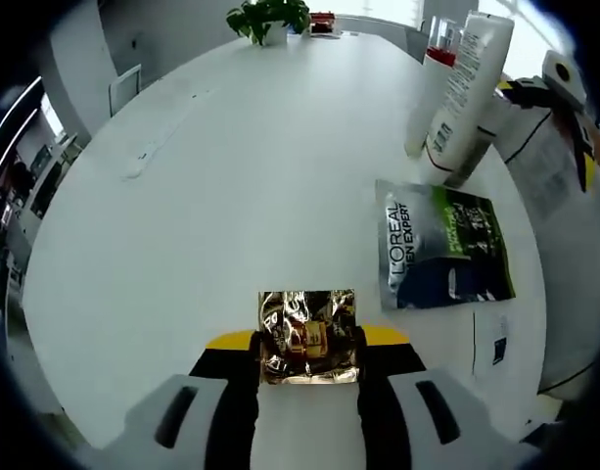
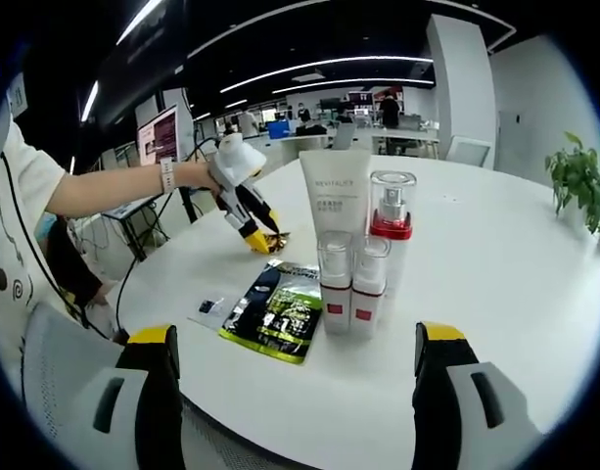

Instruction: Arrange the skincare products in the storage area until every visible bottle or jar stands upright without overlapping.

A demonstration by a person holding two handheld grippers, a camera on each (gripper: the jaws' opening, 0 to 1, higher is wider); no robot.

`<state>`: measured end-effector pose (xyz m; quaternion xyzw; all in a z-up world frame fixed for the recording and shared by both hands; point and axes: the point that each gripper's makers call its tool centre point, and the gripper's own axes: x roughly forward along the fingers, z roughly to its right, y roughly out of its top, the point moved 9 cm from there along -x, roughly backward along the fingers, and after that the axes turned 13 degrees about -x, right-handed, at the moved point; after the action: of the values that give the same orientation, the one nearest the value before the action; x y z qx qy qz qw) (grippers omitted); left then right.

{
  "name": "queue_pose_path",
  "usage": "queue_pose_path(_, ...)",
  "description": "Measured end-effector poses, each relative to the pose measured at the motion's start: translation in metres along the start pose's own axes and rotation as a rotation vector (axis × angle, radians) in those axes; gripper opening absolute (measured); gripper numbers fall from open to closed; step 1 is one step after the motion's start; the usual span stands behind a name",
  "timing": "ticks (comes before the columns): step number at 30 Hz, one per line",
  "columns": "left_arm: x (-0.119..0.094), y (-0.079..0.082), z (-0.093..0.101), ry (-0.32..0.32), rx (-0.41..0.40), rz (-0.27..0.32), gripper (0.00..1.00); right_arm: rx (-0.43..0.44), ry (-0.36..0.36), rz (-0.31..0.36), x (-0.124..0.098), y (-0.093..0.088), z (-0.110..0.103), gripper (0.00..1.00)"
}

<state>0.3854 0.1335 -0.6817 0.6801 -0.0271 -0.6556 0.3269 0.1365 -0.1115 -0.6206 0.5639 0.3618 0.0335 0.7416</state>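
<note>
On the white table (image 1: 182, 196), the left gripper (image 1: 309, 343) clamps a gold foil packet (image 1: 309, 335). Beside it lies a "L'OREAL MEN EXPERT" sachet (image 1: 441, 243); a "REVITALIFT" tube (image 2: 336, 204) stands upright. The right gripper (image 2: 295, 367) gapes wide, empty.

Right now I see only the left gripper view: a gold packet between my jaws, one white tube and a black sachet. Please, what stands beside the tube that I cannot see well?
Observer: In the right gripper view, two small clear-capped bottles stand upright in front of the white tube, side by side.
Operator: Is there something more behind them?
Observer: Yes, a taller pump bottle with a red collar stands upright, right of the tube.
Operator: And the right gripper, is it holding anything?
Observer: No. The right gripper is open, its jaws wide apart and empty, facing the bottles.
Operator: Where is my left gripper from there?
Observer: The left gripper holds the gold packet beyond the black sachet.
</note>
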Motion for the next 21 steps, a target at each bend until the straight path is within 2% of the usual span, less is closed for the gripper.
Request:
queue_pose_path(7,-0.003,-0.008,0.010,-0.013,0.001,-0.017,0.36,-0.012,-0.005,0.011,-0.001,0.004,0.000,1.00)
queue_pose_path(9,-0.006,-0.014,0.022,-0.014,0.009,-0.019,0.36,-0.016,-0.004,0.012,-0.002,0.005,0.000,1.00)
queue_pose_path(12,-0.006,-0.014,0.023,-0.016,0.014,-0.021,0.36,-0.021,-0.002,0.015,-0.002,0.006,-0.003,1.00)
queue_pose_path(14,-0.009,-0.019,0.035,-0.019,0.021,-0.029,0.36,-0.023,-0.001,0.017,-0.002,0.006,-0.003,1.00)
queue_pose_path(21,-0.011,-0.028,0.046,-0.042,0.020,-0.046,0.36,-0.032,-0.006,0.035,-0.004,0.009,-0.005,1.00)
